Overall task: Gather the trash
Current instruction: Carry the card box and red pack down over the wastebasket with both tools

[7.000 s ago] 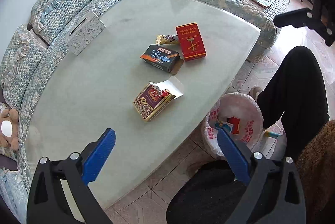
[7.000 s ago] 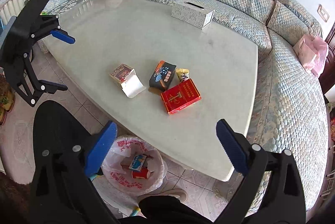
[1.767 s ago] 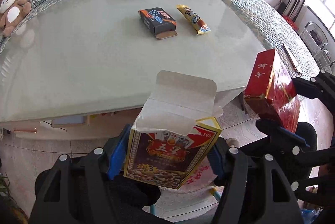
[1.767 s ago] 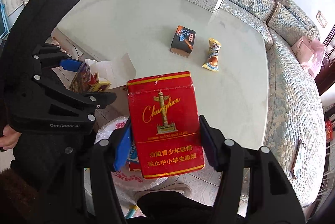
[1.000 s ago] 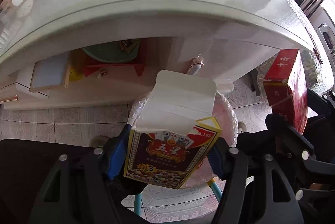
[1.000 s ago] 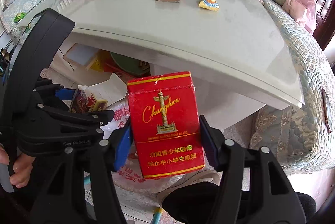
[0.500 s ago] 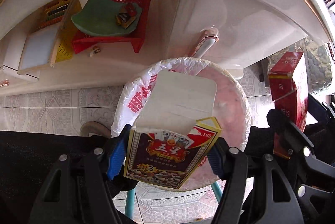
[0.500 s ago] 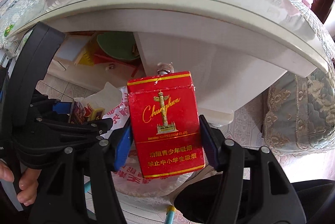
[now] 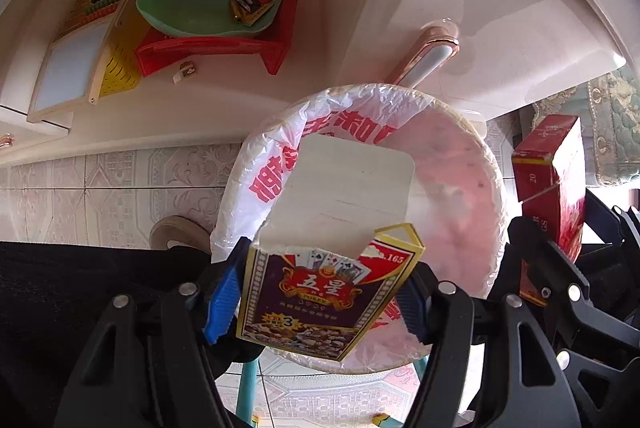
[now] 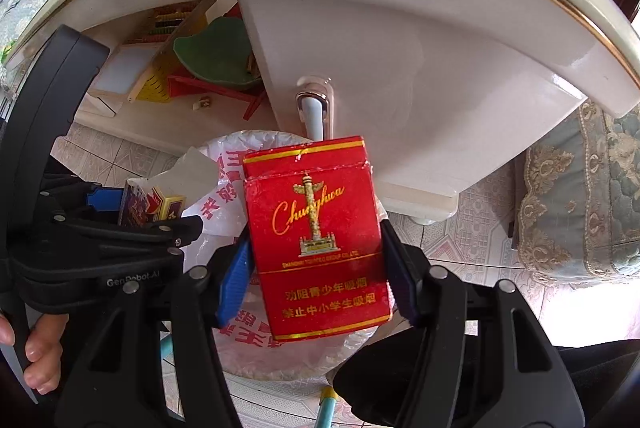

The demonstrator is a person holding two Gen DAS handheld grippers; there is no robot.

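My left gripper is shut on a purple and yellow playing-card box with its white flap open. It hangs right above the trash bin, which is lined with a white and pink plastic bag. My right gripper is shut on a red cigarette pack, held upright over the same trash bin. In the left wrist view the red pack shows at the right. In the right wrist view the card box and the left gripper show at the left.
The table's pale underside and leg stand just behind the bin. A red basket with a green dish, and an abacus board, lie on the shelf under the table. A sofa base is at the right. A hand holds the left gripper.
Both grippers have sunk below the table edge toward the bin, each still holding its box. The tabletop has left the left wrist view and the bin looms larger.
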